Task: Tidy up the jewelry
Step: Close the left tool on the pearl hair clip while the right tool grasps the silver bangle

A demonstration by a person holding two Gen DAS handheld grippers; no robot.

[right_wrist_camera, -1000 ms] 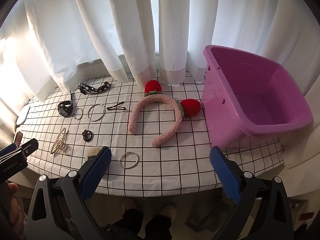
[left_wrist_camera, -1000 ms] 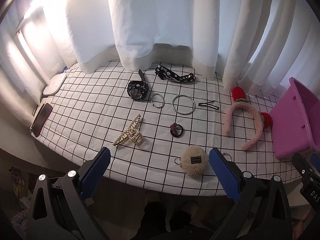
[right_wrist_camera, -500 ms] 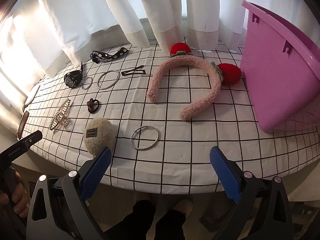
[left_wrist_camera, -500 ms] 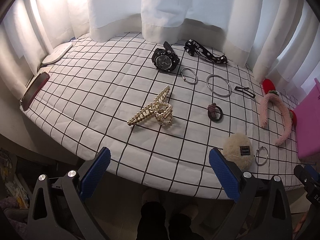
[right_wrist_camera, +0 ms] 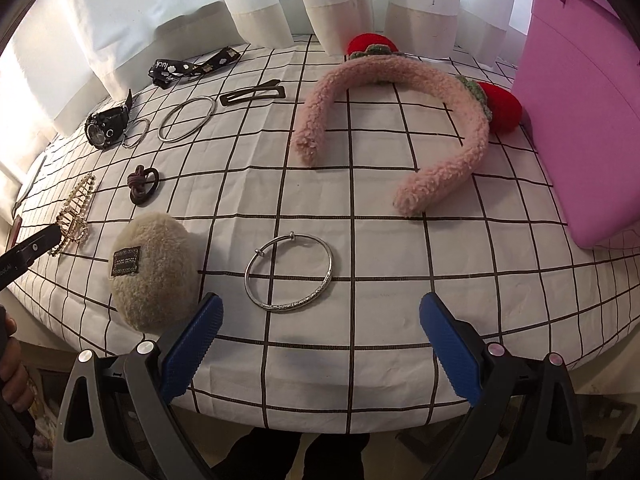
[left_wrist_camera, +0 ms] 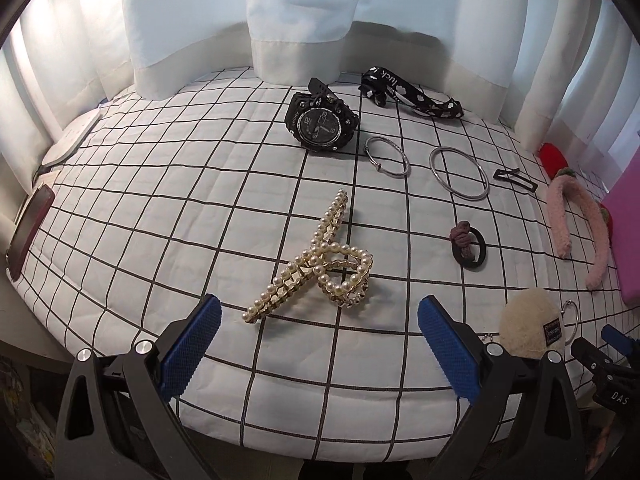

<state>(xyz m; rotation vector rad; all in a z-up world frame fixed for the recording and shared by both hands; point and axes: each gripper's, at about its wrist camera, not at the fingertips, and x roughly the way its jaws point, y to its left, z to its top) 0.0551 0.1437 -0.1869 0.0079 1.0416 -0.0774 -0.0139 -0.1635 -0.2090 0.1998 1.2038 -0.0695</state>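
White curtains (left_wrist_camera: 304, 12) with cream hems hang along the far side, glowing with daylight from behind, brightest at the far left. The table (left_wrist_camera: 168, 208) wears a white cloth with a black grid pattern, its near edge curving round. Dark floor below it.

Black-gridded white tablecloth (right_wrist_camera: 360, 320), pink headband (right_wrist_camera: 400, 80), purple-pink basket (right_wrist_camera: 580, 120).

A home room: long white fabric curtains (left_wrist_camera: 304, 20) hang behind a table under a white black-gridded quilted cloth (left_wrist_camera: 160, 216).
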